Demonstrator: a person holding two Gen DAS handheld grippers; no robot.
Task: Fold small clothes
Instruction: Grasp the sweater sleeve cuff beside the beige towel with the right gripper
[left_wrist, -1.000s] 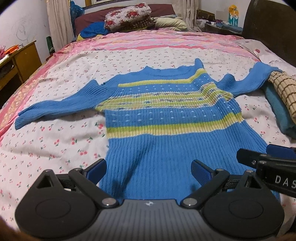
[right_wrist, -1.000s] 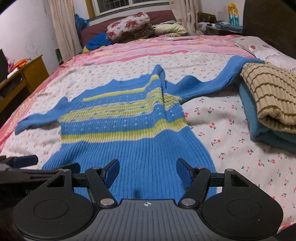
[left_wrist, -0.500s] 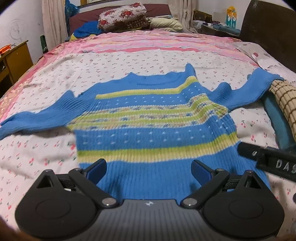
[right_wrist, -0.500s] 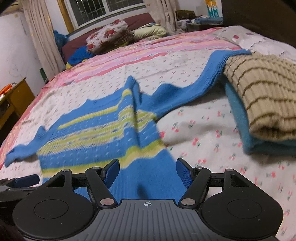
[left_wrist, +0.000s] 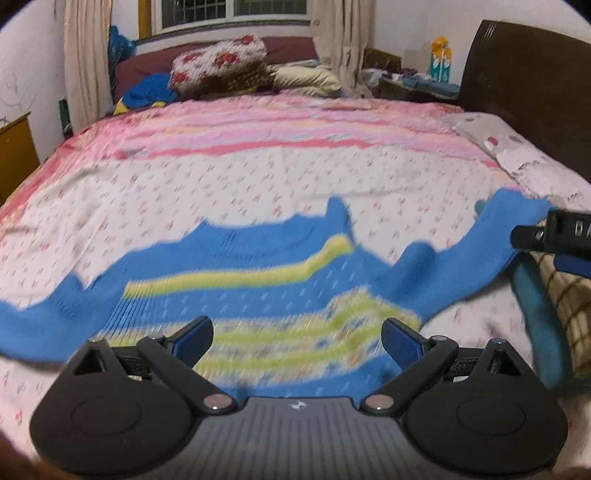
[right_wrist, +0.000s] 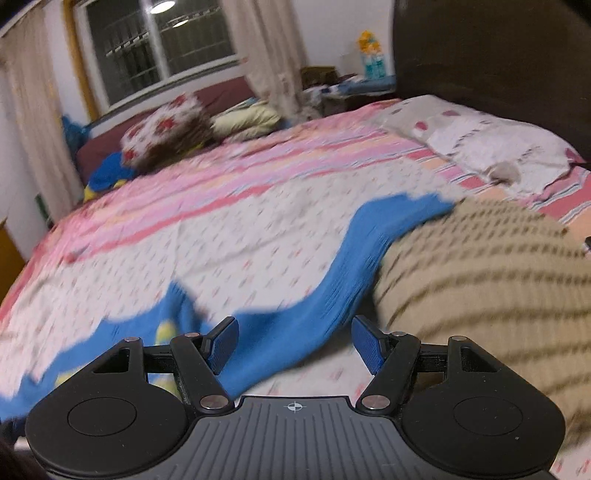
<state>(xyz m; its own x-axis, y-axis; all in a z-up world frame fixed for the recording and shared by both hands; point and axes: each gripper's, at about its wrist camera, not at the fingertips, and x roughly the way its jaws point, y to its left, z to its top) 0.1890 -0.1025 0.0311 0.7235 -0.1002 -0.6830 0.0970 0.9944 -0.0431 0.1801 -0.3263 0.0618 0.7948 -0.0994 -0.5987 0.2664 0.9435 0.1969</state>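
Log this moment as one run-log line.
phase: approach | left gripper: open, over blue striped sweater | right gripper: open, over its sleeve beside folded tan sweater | nothing grasped

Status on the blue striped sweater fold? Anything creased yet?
Done: a tan striped knit already sits folded on a teal item, right side. In hand: nothing; the left tool and right tool are both open over the blue sweater. Left: everything; it lies spread flat, sleeves out, one sleeve against the pile.
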